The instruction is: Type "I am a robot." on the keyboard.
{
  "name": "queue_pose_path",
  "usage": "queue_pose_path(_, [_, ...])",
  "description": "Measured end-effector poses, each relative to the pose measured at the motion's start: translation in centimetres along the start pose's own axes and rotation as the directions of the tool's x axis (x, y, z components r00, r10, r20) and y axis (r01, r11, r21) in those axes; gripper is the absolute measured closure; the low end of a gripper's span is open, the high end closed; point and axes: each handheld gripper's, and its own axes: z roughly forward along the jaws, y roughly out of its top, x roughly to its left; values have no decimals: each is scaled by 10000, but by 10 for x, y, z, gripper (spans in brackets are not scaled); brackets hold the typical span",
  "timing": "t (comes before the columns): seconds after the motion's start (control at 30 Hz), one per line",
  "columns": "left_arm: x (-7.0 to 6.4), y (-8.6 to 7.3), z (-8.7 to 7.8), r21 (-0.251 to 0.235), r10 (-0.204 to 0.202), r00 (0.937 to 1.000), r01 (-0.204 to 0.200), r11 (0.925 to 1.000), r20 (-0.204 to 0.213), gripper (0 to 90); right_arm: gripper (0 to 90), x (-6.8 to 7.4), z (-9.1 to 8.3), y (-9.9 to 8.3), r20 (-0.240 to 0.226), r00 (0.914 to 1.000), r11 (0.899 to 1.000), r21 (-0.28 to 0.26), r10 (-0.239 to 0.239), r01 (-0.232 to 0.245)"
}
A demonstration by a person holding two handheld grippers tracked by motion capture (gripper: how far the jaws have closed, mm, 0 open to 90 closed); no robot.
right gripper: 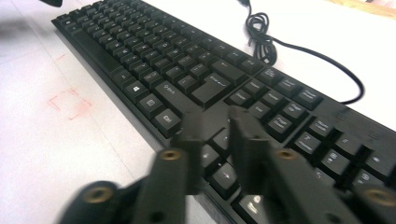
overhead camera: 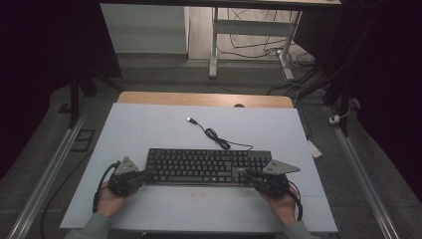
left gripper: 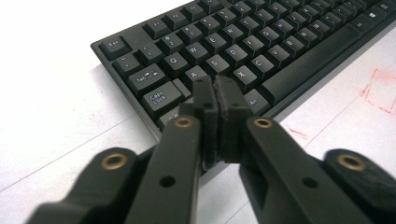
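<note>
A black keyboard (overhead camera: pixel 209 166) lies across the middle of the white table top (overhead camera: pixel 149 129). Its cable (overhead camera: pixel 219 137) curls away to a USB plug (overhead camera: pixel 190 119). My left gripper (overhead camera: pixel 145 175) is at the keyboard's left end. In the left gripper view the keyboard (left gripper: pixel 243 42) lies beyond the left gripper (left gripper: pixel 216 91). The jaws are pressed together over the keys near Caps Lock, with nothing between them. My right gripper (overhead camera: pixel 248 174) is at the right end. In the right gripper view the right gripper (right gripper: pixel 217 126) hovers over the keyboard (right gripper: pixel 187 70) near the arrow keys, blurred, with a narrow gap between its jaws.
A faint red square mark (overhead camera: pixel 198 197) is drawn on the table in front of the keyboard. The table's wooden far edge (overhead camera: pixel 199 98) has a small hole. Beyond it are desk legs (overhead camera: pixel 214 45) and loose floor cables. Bare table lies to both sides.
</note>
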Motion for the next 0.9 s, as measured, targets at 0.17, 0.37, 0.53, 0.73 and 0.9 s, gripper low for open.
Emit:
queue_pose_path(0.17, [-2,6,-3,-26,144,9998,-144,9999,-120,888,896,6,8,11,-120,9998,9999,65,-140,141])
queue_pose_path(0.37, [0,16,0,118,156,9996,-153,9998,-241,888,897,14,24,36,-283,9988,9992,8,-393,393])
queue_pose_path(0.53, [3,15,0,43,-7,9998,8,10000,-206,888,897,19,37,48,-447,9978,9988,-90,-479,476])
queue_pose_path(0.73, [1,15,1,45,38,9999,-37,10000,-122,887,896,29,65,60,-829,9956,9990,-105,-431,424])
queue_pose_path(0.9, [2,14,6,231,137,9999,-136,9996,-64,888,896,32,83,65,-1027,9928,9980,89,-617,629])
